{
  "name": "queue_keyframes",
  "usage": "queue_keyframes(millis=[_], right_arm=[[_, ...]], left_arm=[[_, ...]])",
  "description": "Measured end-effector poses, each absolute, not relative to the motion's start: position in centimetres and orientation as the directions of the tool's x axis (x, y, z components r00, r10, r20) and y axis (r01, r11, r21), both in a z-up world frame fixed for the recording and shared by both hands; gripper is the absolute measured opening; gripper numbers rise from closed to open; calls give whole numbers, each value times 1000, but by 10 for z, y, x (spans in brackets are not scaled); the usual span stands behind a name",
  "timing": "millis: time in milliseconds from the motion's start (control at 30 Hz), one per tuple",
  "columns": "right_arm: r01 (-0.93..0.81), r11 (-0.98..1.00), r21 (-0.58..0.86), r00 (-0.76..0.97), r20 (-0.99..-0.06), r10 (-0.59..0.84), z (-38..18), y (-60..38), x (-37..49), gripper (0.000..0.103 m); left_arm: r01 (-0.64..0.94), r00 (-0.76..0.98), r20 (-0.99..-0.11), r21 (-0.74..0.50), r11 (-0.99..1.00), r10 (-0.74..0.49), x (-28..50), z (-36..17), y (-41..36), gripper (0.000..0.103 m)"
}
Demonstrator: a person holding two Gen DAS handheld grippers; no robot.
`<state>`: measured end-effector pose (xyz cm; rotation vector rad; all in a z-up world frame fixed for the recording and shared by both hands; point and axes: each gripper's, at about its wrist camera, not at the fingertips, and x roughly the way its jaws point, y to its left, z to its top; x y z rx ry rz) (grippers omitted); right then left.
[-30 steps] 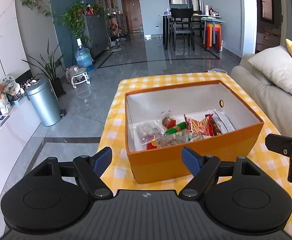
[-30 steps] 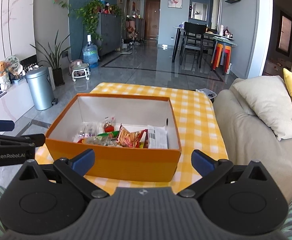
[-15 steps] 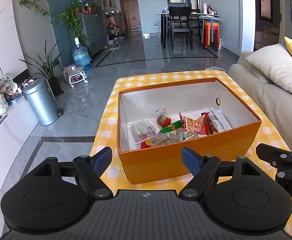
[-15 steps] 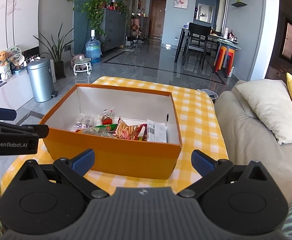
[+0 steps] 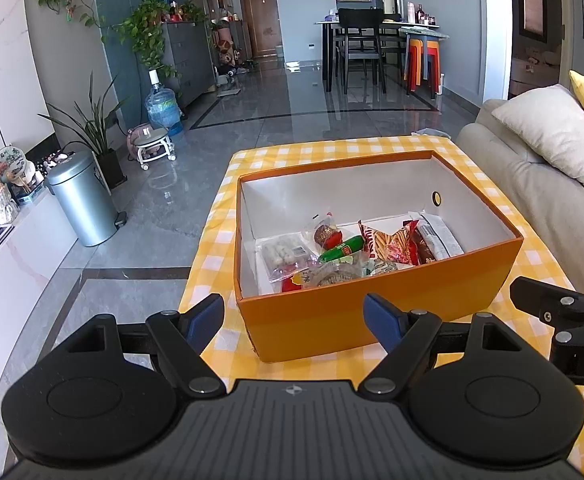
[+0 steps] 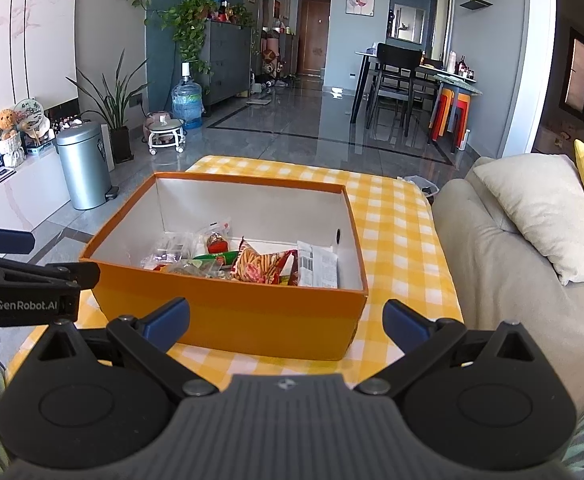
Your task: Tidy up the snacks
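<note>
A: We have the orange box [image 5: 375, 312] sitting on the yellow checked tablecloth [image 5: 228, 240], just past both pairs of fingers. From the left wrist view we look in from its near left corner and see the round hole [image 5: 436, 199] in the right wall lit yellow.

B: From the right wrist view we come at the box [image 6: 228, 320] from its near right side, and that hole [image 6: 337, 235] looks dark. We also see the barcode on the white packet [image 6: 317, 265], which the left view shows only edge-on.

A: Inside, the snacks are heaped along the near wall: a clear bag of pale sweets [image 5: 286, 252] at the left, a green tube [image 5: 341, 249], a small red-brown sweet in clear wrap [image 5: 325, 234], then a red bag printed with sticks [image 5: 389, 242].

B: The far half of the box floor is bare white.

A: Our left gripper [image 5: 293, 318] is spread wide, grasping nothing, short of the near wall.

B: Our right gripper [image 6: 286, 320] is likewise released and holds nothing. Each shows at the edge of the other's view.

A: Around us: a metal bin [image 5: 82, 200] on the floor at left, a beige sofa [image 5: 539, 184] with a cushion [image 5: 555, 136] close on the right, a water bottle [image 6: 187, 104] and dining table [image 6: 419, 70] far off.
</note>
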<state>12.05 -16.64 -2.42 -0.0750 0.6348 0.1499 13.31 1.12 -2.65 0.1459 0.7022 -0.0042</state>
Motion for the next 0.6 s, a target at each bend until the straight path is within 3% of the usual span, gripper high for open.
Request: queue_keyframes(millis=[600], right_arm=[[-164,986,-23,797,-592,119,-23,-166,118,99]], left_arm=[[53,764,-644,131,990,44,133,-25,12,93]])
